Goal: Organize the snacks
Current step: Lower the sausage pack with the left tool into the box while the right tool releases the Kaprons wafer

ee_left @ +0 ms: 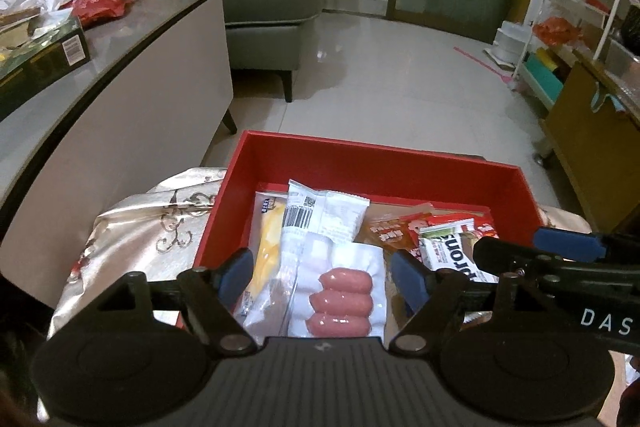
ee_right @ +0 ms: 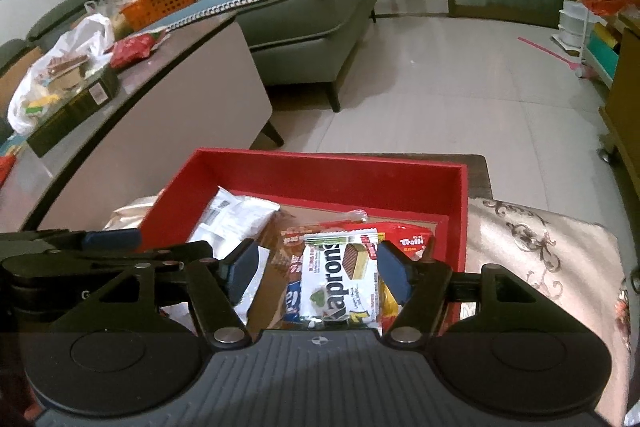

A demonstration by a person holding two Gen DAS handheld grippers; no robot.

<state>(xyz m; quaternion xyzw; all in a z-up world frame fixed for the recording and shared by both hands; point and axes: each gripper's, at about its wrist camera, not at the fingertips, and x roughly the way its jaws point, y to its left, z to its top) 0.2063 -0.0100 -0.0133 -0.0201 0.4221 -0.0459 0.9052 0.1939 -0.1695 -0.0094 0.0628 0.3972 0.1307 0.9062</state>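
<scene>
Currently: red box (ee_left: 372, 163), lower centre, holds sausage pack (ee_left: 344, 301) and wafer packet (ee_right: 340, 279); left claw (ee_left: 322, 277) and right claw (ee_right: 318, 269) both open, empty. Risk: crowded packets snagging, spilling over the rim.

Left wrist fisheye rides on the left gripper (ee_left: 322, 273), looks forward and steeply down along its fingers, close over the left half of the red box (ee_left: 372, 163). Right wrist fisheye does the same from the right gripper (ee_right: 316, 269), close over the box's right half. Both share the box, the Kaprons wafer pack (ee_right: 340, 283), the grey sofa (ee_left: 272, 15) and tiled floor behind; each catches the other gripper at its edge.
</scene>
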